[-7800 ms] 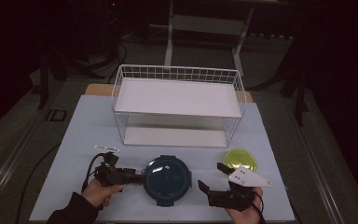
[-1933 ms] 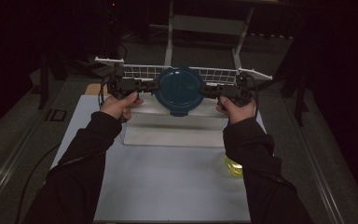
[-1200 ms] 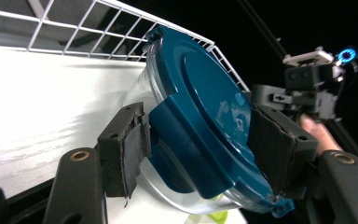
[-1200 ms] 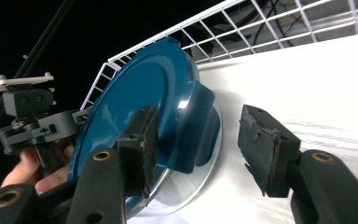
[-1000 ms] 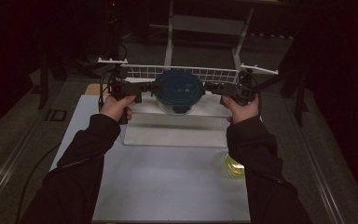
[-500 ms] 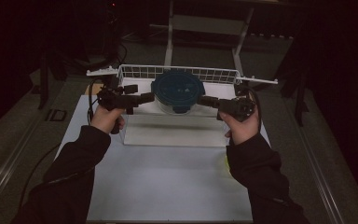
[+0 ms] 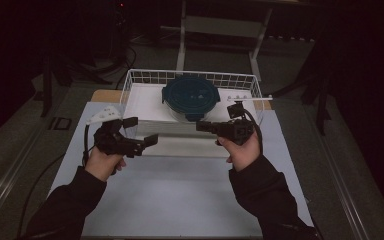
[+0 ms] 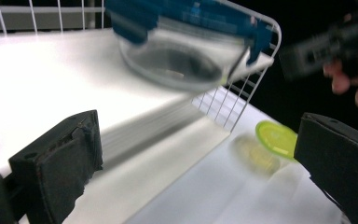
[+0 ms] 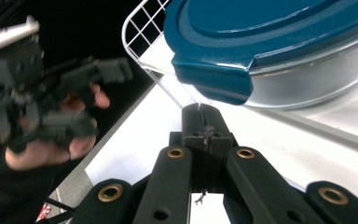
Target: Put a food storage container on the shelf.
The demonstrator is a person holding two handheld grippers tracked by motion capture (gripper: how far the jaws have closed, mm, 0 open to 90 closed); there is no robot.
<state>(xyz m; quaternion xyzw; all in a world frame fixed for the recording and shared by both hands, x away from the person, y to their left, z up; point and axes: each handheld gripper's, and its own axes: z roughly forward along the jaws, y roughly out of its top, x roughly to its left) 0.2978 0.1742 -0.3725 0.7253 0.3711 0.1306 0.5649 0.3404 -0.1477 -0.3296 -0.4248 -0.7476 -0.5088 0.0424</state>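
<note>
Both tongs [image 7: 147,141] [image 7: 202,126] empty; lidded container [image 7: 192,95] inside wire basket [image 7: 135,80].

White wire basket [image 7: 130,82], clear glass-like bowl [image 9: 317,77] under a glossy teal plastic lid [image 7: 190,95], matt white table cover [image 7: 180,200].

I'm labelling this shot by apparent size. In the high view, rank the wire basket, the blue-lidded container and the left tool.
1. Wire basket, plainly the largest.
2. Blue-lidded container, standing in the basket.
3. Left tool; it looks somewhat smaller than the container, though it lies nearer the camera.
</note>
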